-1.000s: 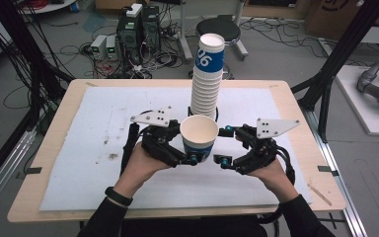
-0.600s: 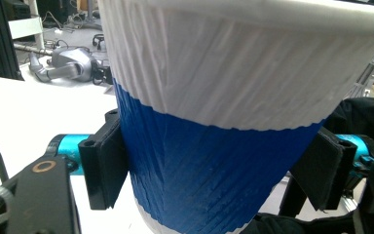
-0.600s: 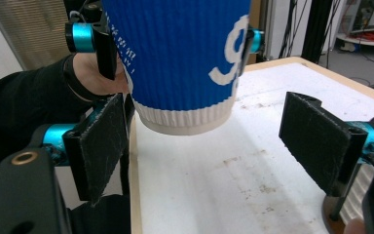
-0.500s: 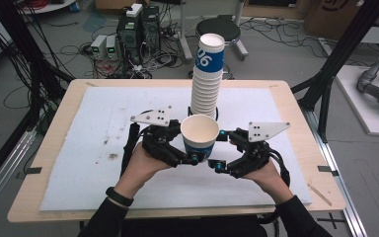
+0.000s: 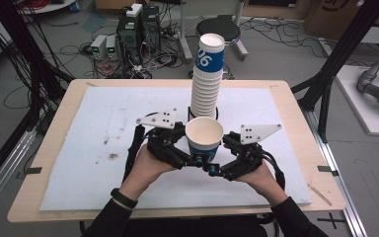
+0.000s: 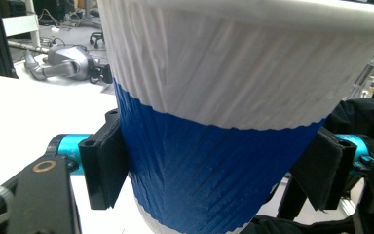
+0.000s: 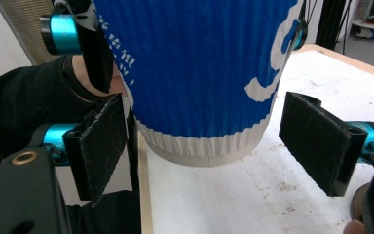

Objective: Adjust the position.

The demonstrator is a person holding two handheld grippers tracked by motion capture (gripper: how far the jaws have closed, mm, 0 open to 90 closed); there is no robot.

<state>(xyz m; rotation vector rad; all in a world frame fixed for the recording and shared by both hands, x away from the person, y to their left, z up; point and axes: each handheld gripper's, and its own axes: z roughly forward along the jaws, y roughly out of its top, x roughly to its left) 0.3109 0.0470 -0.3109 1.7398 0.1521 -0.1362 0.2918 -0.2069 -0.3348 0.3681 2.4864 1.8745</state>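
- Between the pads of our left gripper (image 6: 214, 165) we find the paper cup (image 6: 233, 122) clamped at its blue band; both pads press the ribbed wall, and the cup sits upright, mouth up.
- Our right gripper (image 7: 209, 151) is released: its two pads stand apart on either side of the cup's base, neither touching the wall.
- From the high view, the left gripper (image 5: 195, 160) and right gripper (image 5: 214, 170) meet below the cup (image 5: 205, 138), which is held just above the white mat (image 5: 79, 148) near the front middle of the table (image 5: 44, 133).
- Just behind the held cup rises the stack of cups (image 5: 207, 79), nested, standing upright on the mat, its top cup showing blue print.
- We judge the step in hand to be a handover or a two-gripper hold of a single cup; whether it is bound for the stack or for the mat we cannot tell.
- Next move, in our judgement: the right gripper must either close squarely on the lower wall or draw clear; the thin paper wall calls for light pressure, lest it dent.
- Risk noted: the tall stack is close behind, and a careless swing could topple it.
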